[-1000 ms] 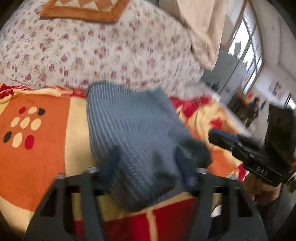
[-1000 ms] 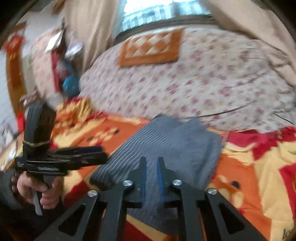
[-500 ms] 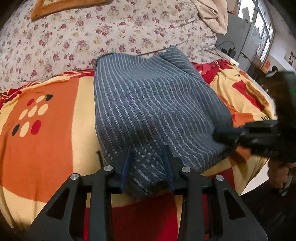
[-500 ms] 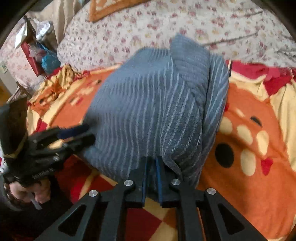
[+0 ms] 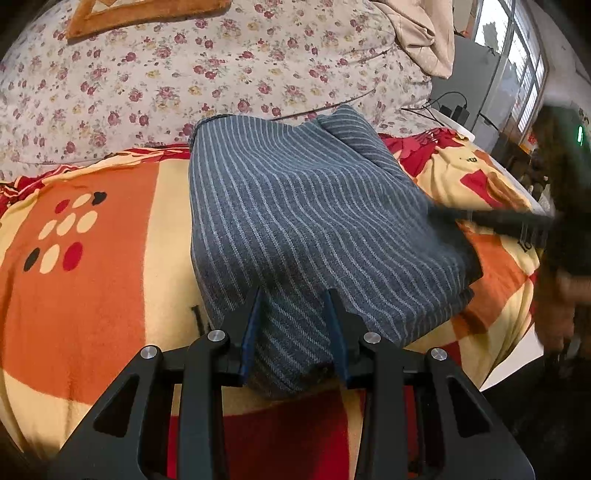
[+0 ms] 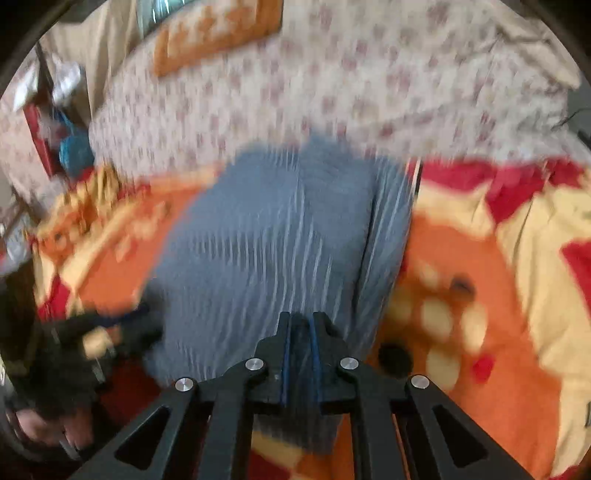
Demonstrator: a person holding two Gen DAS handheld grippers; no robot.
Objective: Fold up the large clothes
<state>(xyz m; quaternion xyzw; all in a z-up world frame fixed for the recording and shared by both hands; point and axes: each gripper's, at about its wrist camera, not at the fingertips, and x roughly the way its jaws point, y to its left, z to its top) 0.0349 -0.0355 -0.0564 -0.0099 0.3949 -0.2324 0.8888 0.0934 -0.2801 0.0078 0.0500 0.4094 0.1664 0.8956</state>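
A blue-grey striped garment [image 5: 303, 214] lies folded in a rough rectangle on the orange, red and cream blanket [image 5: 92, 258]. My left gripper [image 5: 295, 314] is open, its jaws standing either side of the garment's near edge without pinching it. In the right wrist view, which is blurred by motion, the garment [image 6: 266, 251] fills the middle. My right gripper [image 6: 300, 325] has its jaws nearly together with a thin layer of the garment's near edge between them. The right gripper also shows in the left wrist view [image 5: 491, 218] at the garment's right side.
A floral quilt [image 5: 184, 74] is heaped behind the garment, with an orange patterned cushion [image 5: 147, 14] on top. A beige cloth [image 5: 421, 33] hangs at the back right. A grey unit with cables [image 5: 461, 103] stands past the bed's right edge.
The garment came down from being held up and now lies flat on the blanket. My left jaws opened wider over its near edge. The right gripper is moving, its view blurred.
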